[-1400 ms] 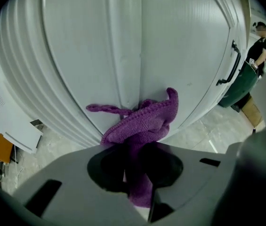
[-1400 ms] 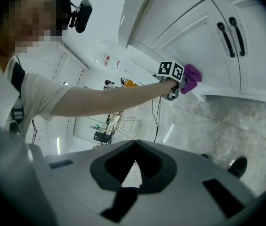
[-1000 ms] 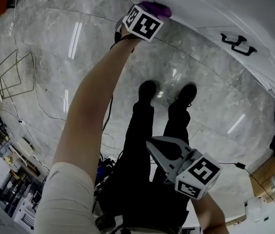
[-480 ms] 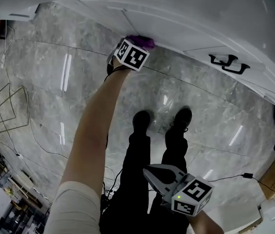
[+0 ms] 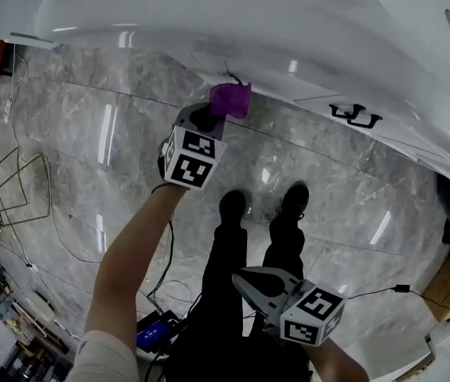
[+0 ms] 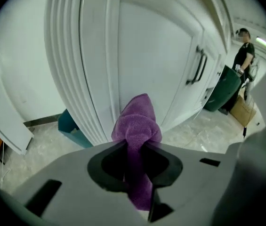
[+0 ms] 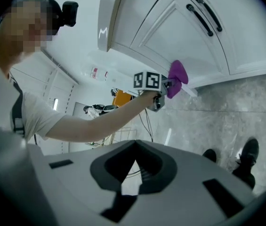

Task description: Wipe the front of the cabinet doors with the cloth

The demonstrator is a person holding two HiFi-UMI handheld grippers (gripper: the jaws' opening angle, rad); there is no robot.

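A purple cloth [image 5: 231,99] [image 6: 136,126] is bunched between the jaws of my left gripper [image 5: 211,118] [image 6: 133,147], which is shut on it. The cloth's tip stands at the bottom edge of the white cabinet door [image 6: 156,55] [image 5: 304,46]; whether it touches I cannot tell. The right gripper view shows the same cloth [image 7: 177,76] under the door, left of the black handles [image 7: 203,15] [image 5: 354,115]. My right gripper [image 5: 244,278] [image 7: 135,147] hangs low near the person's legs, shut and empty.
A teal box [image 6: 69,124] sits on the floor at the cabinet's left. A dark green bin [image 6: 222,86] and a standing person [image 6: 243,46] are beyond the doors. A wire frame [image 5: 17,181] and cables [image 5: 169,253] lie on the marble floor at left.
My left gripper has come back and down from the cabinet's lower edge with the cloth, which now shows in full. The right gripper has hardly moved.
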